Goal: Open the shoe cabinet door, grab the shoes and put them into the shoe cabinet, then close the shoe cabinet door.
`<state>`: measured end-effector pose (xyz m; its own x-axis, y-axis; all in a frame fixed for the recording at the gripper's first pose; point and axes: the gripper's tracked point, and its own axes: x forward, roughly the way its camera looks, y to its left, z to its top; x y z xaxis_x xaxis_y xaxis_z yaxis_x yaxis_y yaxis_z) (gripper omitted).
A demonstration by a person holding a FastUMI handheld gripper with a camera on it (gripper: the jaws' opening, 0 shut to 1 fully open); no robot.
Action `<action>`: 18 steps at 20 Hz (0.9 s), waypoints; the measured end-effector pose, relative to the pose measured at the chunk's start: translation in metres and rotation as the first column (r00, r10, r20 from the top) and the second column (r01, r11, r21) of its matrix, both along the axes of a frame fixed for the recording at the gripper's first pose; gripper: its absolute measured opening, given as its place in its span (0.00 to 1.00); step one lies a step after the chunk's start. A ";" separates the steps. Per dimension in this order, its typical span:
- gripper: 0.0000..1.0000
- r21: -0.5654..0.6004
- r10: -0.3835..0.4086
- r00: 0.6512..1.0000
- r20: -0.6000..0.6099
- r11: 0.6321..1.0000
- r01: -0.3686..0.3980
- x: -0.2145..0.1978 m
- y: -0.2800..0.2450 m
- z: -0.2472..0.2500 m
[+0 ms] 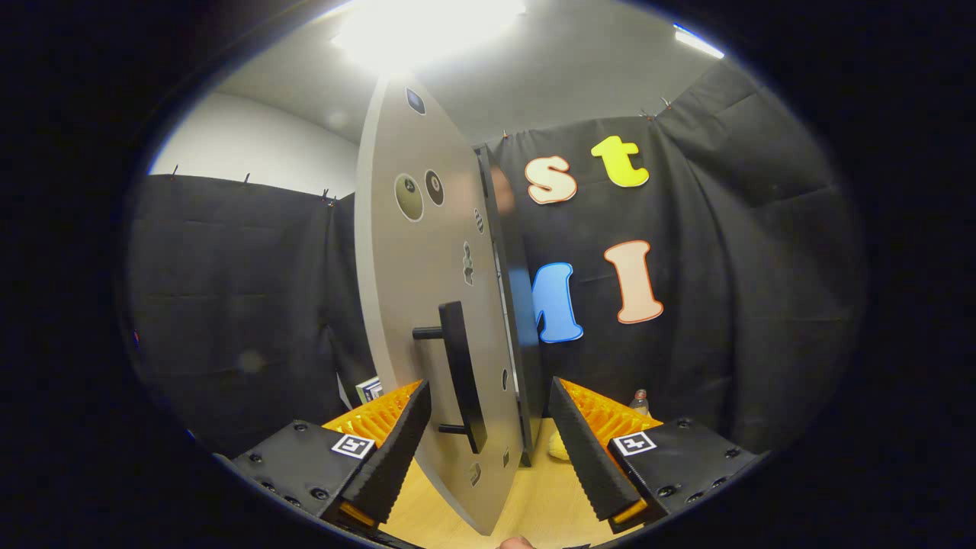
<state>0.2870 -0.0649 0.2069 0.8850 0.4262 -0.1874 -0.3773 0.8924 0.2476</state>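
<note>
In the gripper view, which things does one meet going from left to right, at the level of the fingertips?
Small box → left finger → black door handle on the open cabinet door → right finger → bottle. The hand-held gripper is open, its fingers on either side of the door's edge.

No words can be read here. Small stickers dot the cabinet door (427, 252) standing between the spread fingers of the claw (488, 450), too small to read.

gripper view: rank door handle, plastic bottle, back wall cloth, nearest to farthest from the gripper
1. Door handle: on the open cabinet door, between the open fingers of the gripper.
2. Plastic bottle: beyond the finger on the right, on the floor.
3. Back wall cloth: behind the bottle, farthest.
</note>
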 end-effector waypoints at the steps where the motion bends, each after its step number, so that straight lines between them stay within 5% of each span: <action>1: 0.97 0.007 0.035 0.999 -0.013 0.999 -0.035 0.002 0.005 -0.005; 11: 0.97 0.029 0.273 0.962 0.020 0.961 -0.274 0.009 0.057 -0.002; 18: 0.97 0.055 0.300 0.954 0.007 0.952 -0.300 0.021 0.116 -0.004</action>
